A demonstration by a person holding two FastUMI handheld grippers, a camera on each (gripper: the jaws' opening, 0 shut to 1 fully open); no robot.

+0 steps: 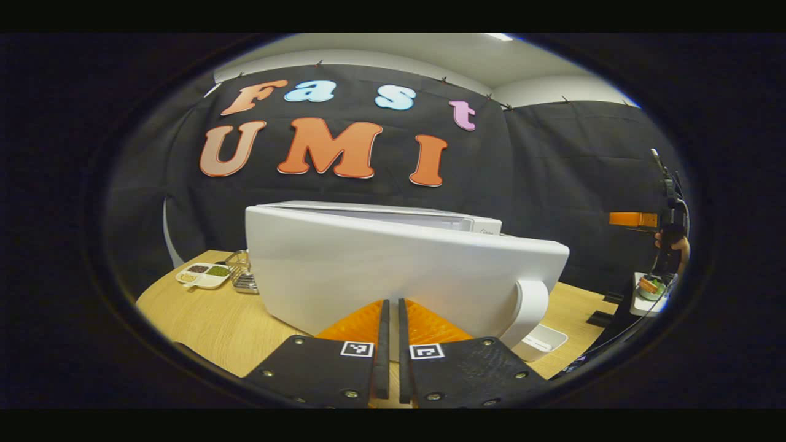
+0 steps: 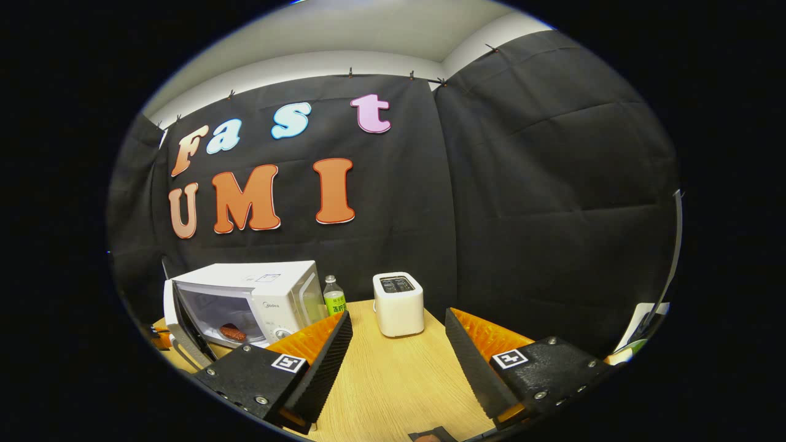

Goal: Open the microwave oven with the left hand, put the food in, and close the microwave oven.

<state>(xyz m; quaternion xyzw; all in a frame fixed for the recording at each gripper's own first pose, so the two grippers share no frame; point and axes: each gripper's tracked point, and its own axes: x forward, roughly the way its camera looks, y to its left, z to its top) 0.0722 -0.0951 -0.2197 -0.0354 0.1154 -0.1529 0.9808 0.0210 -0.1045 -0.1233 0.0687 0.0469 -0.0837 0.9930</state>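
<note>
**Left gripper at the open microwave door**

The left gripper (image 1: 393, 319) sits clenched, fingers nearly together with nothing between them, its tips right at the outer face of the microwave door (image 1: 393, 270). The door's long axis runs sideways, handle (image 1: 529, 310) at the right end. In the right gripper view, the microwave (image 2: 245, 301) stands on the wooden table (image 2: 399, 380) with its door swung open; the food (image 2: 233, 332) lies inside. The right gripper (image 2: 399, 344) hangs released, right of the microwave.

microwave door (image 1: 393, 276) blocks left gripper (image 1: 393, 325)

The open microwave door (image 1: 393, 276) hides the oven cavity.
</note>
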